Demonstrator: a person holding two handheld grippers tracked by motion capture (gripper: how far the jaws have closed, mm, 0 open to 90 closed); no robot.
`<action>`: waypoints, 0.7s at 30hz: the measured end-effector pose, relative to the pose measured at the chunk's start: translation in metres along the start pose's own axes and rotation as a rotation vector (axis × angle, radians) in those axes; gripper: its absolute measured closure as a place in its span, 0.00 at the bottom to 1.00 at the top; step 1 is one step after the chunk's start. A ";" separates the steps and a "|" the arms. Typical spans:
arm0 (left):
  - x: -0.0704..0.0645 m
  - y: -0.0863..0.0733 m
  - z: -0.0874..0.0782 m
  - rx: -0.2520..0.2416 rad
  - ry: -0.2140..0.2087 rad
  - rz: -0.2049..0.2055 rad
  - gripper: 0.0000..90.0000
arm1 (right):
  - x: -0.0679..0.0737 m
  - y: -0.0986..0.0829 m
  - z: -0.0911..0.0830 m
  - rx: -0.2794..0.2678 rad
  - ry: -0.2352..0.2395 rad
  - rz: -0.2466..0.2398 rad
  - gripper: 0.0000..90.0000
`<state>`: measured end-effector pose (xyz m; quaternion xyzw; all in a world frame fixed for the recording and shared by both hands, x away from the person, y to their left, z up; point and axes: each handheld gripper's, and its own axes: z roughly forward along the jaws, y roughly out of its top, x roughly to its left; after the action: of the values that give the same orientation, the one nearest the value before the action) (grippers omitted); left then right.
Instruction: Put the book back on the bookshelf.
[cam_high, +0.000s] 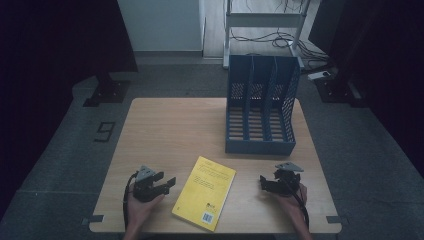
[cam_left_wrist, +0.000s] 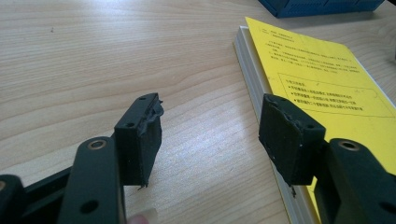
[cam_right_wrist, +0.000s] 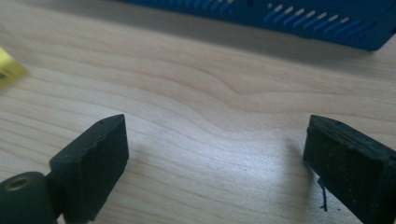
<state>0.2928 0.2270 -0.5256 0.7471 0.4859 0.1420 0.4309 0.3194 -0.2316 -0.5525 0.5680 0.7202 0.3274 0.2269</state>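
Observation:
A yellow book (cam_high: 205, 192) lies flat near the front edge of the wooden table (cam_high: 170, 130), its barcode corner toward me. My left gripper (cam_high: 167, 184) rests just left of the book, jaws open and empty; in the left gripper view (cam_left_wrist: 210, 135) the book (cam_left_wrist: 322, 88) lies beside the right jaw, its spine edge facing the gap. My right gripper (cam_high: 262, 181) sits to the right of the book, open, with bare wood between its jaws (cam_right_wrist: 217, 154). A blue file holder (cam_high: 261, 107) with three slots stands at the back right.
The file holder's blue base (cam_right_wrist: 299, 21) runs across the top of the right gripper view, and a yellow book corner (cam_right_wrist: 9, 67) shows at its left edge. Around the table is grey floor, with a white rack's legs and cables (cam_high: 280, 37) behind.

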 end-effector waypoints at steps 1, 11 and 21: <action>0.000 0.000 0.000 -0.002 -0.001 -0.001 0.44 | 0.000 0.001 -0.002 -0.011 0.008 0.008 0.09; -0.001 0.000 0.000 -0.003 -0.006 0.000 0.44 | 0.018 0.013 -0.031 -0.116 0.065 0.002 0.13; -0.003 0.001 0.000 -0.002 -0.014 0.001 0.43 | 0.040 0.024 -0.049 -0.175 0.128 -0.033 0.15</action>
<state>0.2917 0.2243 -0.5245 0.7479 0.4824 0.1372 0.4350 0.2913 -0.2001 -0.4997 0.5120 0.7110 0.4212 0.2345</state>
